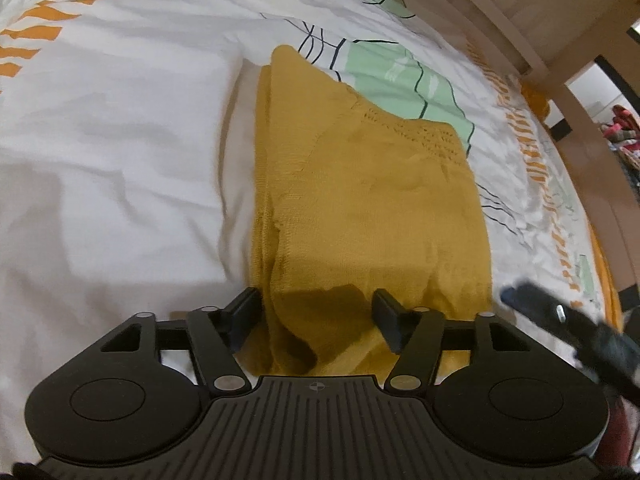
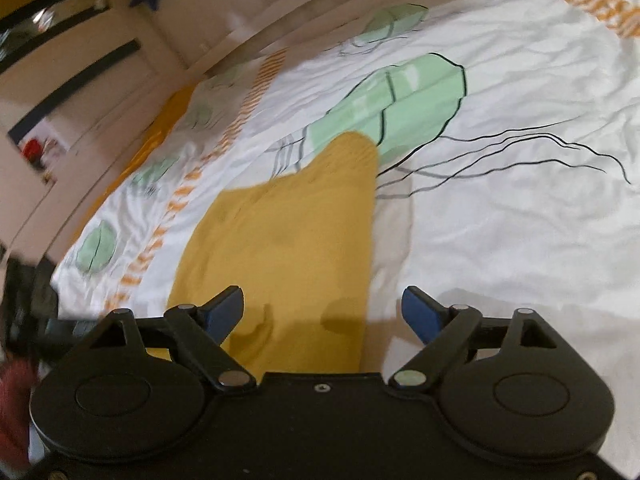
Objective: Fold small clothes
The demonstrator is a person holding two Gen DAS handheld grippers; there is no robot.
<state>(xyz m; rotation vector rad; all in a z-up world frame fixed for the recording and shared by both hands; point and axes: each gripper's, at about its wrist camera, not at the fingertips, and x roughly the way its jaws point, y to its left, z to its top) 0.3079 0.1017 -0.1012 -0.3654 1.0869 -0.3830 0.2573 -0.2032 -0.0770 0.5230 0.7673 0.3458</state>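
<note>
I see the printed bedsheet point(image 1: 120, 128) spread wide, and on it the mustard knit garment point(image 1: 360, 200), already doubled lengthwise. It looks soft, light and floppy, so I'd pinch its near hem. My left gripper point(image 1: 318, 320) stands open with the near hem between its fingers; my right gripper point(image 2: 322, 312) hangs open above the same edge. Only the wooden bed frame point(image 1: 520, 12) stands beyond, well apart.

garment point(image 1: 372, 200): mustard knitted cloth, matt, with an openwork band
bed sheet point(image 1: 120, 128): white printed cotton-like cloth, matt, finely creased
left tool point(image 1: 316, 320): black matt plastic, ribbed body, shiny metal pivot pins
right tool point(image 2: 324, 312): black matt plastic, blue pads point(image 2: 422, 314)
bed frame point(image 1: 492, 4): pale wood, smooth
</note>
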